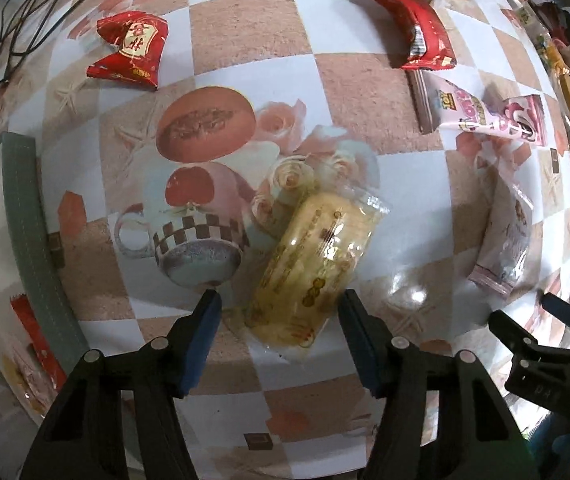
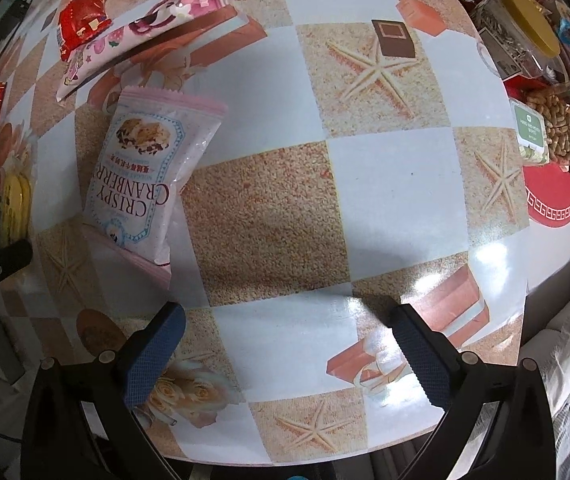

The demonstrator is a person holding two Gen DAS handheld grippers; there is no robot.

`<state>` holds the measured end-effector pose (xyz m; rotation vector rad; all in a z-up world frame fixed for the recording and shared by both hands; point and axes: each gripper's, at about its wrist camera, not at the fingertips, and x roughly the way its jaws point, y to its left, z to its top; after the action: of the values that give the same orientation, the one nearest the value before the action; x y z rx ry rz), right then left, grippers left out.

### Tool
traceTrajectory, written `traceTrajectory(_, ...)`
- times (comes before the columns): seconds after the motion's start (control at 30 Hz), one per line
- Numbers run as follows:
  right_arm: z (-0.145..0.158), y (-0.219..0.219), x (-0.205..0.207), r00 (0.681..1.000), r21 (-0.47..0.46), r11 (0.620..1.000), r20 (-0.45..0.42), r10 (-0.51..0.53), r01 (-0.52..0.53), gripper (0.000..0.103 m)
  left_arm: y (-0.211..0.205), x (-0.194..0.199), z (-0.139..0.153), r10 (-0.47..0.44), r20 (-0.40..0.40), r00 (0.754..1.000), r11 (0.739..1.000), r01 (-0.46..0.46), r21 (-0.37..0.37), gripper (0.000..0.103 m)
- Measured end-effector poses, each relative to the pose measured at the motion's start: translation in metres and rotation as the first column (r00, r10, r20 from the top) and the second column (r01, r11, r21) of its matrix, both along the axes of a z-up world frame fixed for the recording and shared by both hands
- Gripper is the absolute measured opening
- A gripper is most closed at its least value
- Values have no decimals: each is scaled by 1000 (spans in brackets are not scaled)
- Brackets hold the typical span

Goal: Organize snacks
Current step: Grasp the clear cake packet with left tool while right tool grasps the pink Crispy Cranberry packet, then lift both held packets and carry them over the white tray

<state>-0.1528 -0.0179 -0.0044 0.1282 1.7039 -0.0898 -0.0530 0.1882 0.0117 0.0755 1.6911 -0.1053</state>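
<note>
While the left hand-held gripper straddles the cake unclenched, its slick wrapper probably holds something soft: pinch mid-body, lightly.

The yellow snack pack lies on the table between the left gripper fingers.

You're working over a glossy printed tablecloth that throws back lamp glare. The yellow cake sits in clear, shiny plastic wrap. The red packets are crinkled glossy foil. Your cranberry pack looks smooth and satiny. The pads are matt blue, finely textured rubber.
</note>
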Motion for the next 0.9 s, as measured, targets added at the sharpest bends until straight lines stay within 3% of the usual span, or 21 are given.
traceTrajectory(0.1,-1,1,4,998,8,1000,-61,17,-17,103,2,4,-2,-24,18,1000,1000,24,14,67)
traceTrajectory(0.27,29,4,18,996,73,995,44,-73,69,103,-28,11,-10,-70,49,996,997,69,23,71)
traceTrajectory(0.43,25,15,44,987,145,976,13,-163,160,103,-47,24,-16,-68,60,996,998,67,21,72)
traceTrajectory(0.53,17,23,52,985,132,977,-8,-171,170,103,-40,19,-8,-66,76,995,998,65,13,63)
traceTrajectory(0.57,16,26,54,986,127,978,-11,-164,164,92,-34,13,-8,-67,83,994,998,67,12,60)
traceTrajectory(0.63,17,36,55,993,88,989,-12,-121,122,86,-23,-7,0,-69,92,993,998,68,11,49)
traceTrajectory(0.7,20,45,55,997,56,996,-2,-74,74,73,-19,-12,2,-66,89,994,998,65,12,42)
traceTrajectory(0.83,30,67,48,999,22,999,23,44,-44,48,-8,-30,-1,-44,56,997,999,43,14,40)
traceTrajectory(0.9,31,75,42,997,54,995,18,77,-78,46,-3,-42,-2,-46,43,998,999,45,24,40)
